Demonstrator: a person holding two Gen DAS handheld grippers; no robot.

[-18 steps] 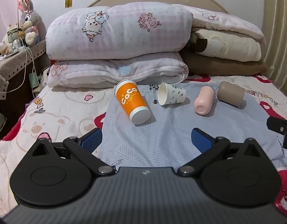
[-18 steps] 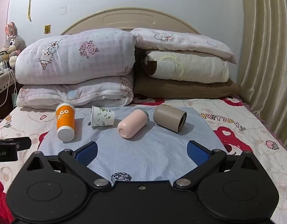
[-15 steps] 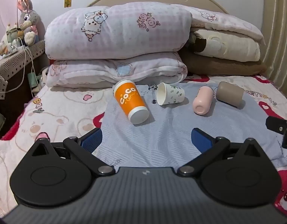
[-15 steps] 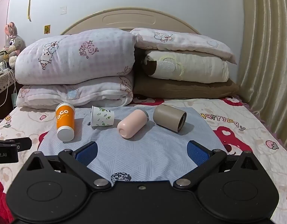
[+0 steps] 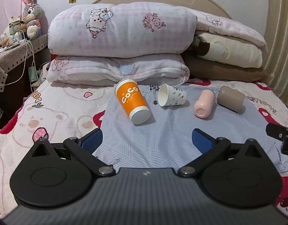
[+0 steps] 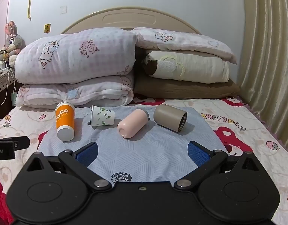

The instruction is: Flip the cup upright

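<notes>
Orange paper with white "CoCo" lettering wraps the tall tapered cup that lies on its side on the pale blue-grey patterned cloth, its white flat base turned toward me and its wider white-rimmed mouth pointing back at the bedding. To its right in the same row lie three more cups on their sides: a small white paper cup printed with green leaves, its open mouth facing the orange one; a smooth matte pink cylindrical cup with its rounded closed end toward me; and a taupe cylindrical cup just beside the pink one, whose dark open mouth shows from my right-hand camera. My left gripper hangs low over the cloth with its blue-padded fingers spread wide and nothing between them; the orange cup sits ahead of the gap, nearer the left finger, well apart from both pads. My right gripper is likewise spread wide and empty, with the pink cup ahead of its gap. Behind the cups rise soft folded pink-checked quilts and a curved beige headboard.
</notes>
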